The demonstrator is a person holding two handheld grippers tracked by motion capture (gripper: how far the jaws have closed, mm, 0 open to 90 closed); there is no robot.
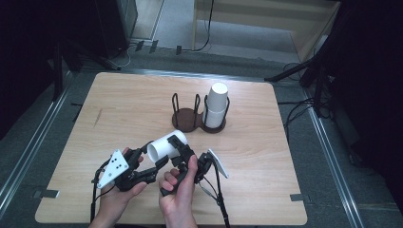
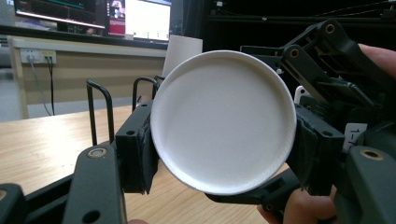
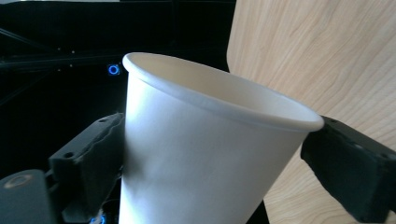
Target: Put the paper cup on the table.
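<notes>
Between both pairs of black jaws, a white paper cup [image 1: 166, 144] is lying tilted above the wooden surface [image 1: 119, 118]. Left gripper [image 1: 153, 166] jaws are pressing on its base end; right gripper [image 1: 177, 146] jaws are clamping its wall near the rim. Beyond the cup, near the surface's far middle, a dark wire two-ring cup holder [image 1: 186, 116] is standing, its right ring carrying a stack of upside-down white paper cups [image 1: 216, 104].
</notes>
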